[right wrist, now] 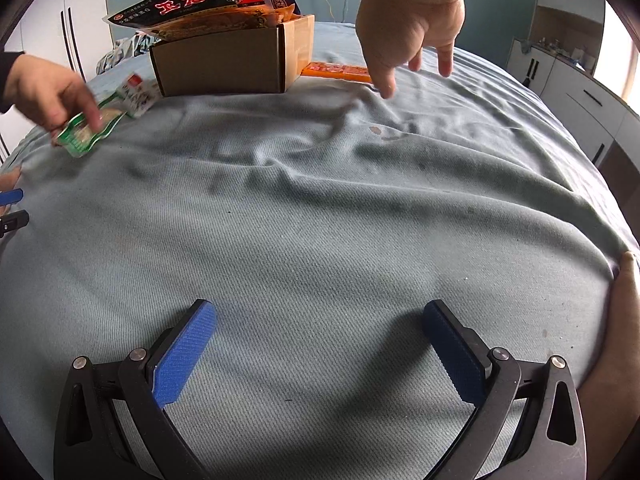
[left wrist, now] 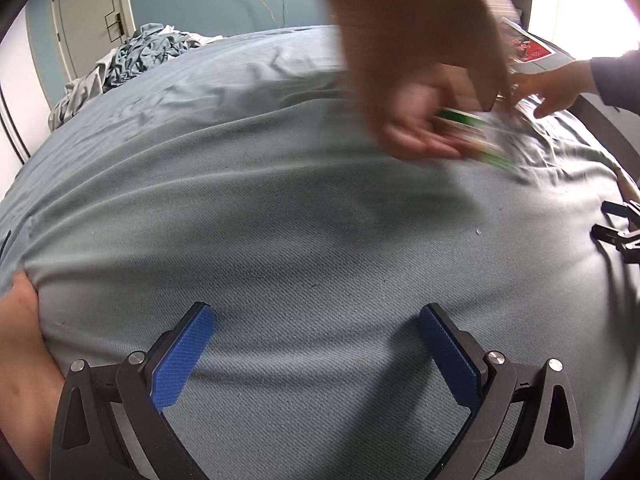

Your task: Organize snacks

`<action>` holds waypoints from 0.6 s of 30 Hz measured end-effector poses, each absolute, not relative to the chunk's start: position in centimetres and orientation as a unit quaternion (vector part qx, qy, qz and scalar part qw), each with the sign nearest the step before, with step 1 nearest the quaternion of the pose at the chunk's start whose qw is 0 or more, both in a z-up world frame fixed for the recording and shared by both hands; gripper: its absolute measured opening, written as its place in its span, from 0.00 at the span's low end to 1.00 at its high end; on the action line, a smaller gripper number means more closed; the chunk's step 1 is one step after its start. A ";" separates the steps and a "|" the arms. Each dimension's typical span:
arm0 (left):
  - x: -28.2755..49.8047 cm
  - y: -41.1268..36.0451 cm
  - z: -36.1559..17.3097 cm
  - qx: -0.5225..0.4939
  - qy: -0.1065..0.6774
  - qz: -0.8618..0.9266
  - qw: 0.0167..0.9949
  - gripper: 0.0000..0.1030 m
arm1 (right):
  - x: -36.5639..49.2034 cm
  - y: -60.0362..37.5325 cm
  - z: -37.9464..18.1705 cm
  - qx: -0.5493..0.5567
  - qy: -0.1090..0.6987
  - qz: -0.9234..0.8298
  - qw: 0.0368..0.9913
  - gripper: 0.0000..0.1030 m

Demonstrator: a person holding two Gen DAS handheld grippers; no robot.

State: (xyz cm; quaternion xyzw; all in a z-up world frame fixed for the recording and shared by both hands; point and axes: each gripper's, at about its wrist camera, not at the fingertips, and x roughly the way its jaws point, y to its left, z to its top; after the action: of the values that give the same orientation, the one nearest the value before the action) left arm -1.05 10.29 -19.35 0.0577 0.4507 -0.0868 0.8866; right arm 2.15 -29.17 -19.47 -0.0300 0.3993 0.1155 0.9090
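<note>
Bed: a grey-blue bedsheet [right wrist: 320, 220] covers the whole surface, wrinkled toward the far side.
Bedding: a crumpled heap of sheets [left wrist: 132, 60] lies at the far left corner in the left wrist view.
Cardboard box [right wrist: 224, 64]: far left of centre in the right wrist view, open-topped, with a large red snack bag [right wrist: 192, 4] sticking out of it.
Orange packet [right wrist: 340, 70]: flat on the sheet, just right of the box.
In the way: two bare hands reach in over the sheet. One hand [right wrist: 44, 84] at far left presses on a green snack packet [right wrist: 86, 130]; a white and green packet [right wrist: 138, 94] lies just beyond it, near the box. The other hand [right wrist: 412, 24] hangs over the far middle, fingers pointing down.
Left gripper [left wrist: 316, 316]: fingers spread wide apart, nothing between them, low over bare sheet; the green packet [left wrist: 476, 136], blurred, is far off to the right.
Right gripper [right wrist: 320, 312]: spread wide apart, holding nothing; box and packets lie well apart from it, far and left.
</note>
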 end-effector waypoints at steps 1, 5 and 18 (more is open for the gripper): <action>-1.0 10.3 -19.3 0.057 0.451 -0.087 0.887 1.00 | 2.2 -29.2 -19.5 -0.030 0.399 0.116 0.909 1.00; -1.1 10.3 -19.4 0.057 0.451 -0.087 0.887 1.00 | 2.1 -29.2 -19.5 -0.030 0.399 0.116 0.909 1.00; -1.1 10.4 -19.4 0.057 0.450 -0.087 0.887 1.00 | 2.1 -29.3 -19.5 -0.031 0.400 0.115 0.909 1.00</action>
State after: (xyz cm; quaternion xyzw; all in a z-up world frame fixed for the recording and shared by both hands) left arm -1.10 10.35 -19.36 0.0572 0.4503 -0.0873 0.8868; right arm 2.10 -29.31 -19.46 -0.0313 0.3998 0.1155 0.9088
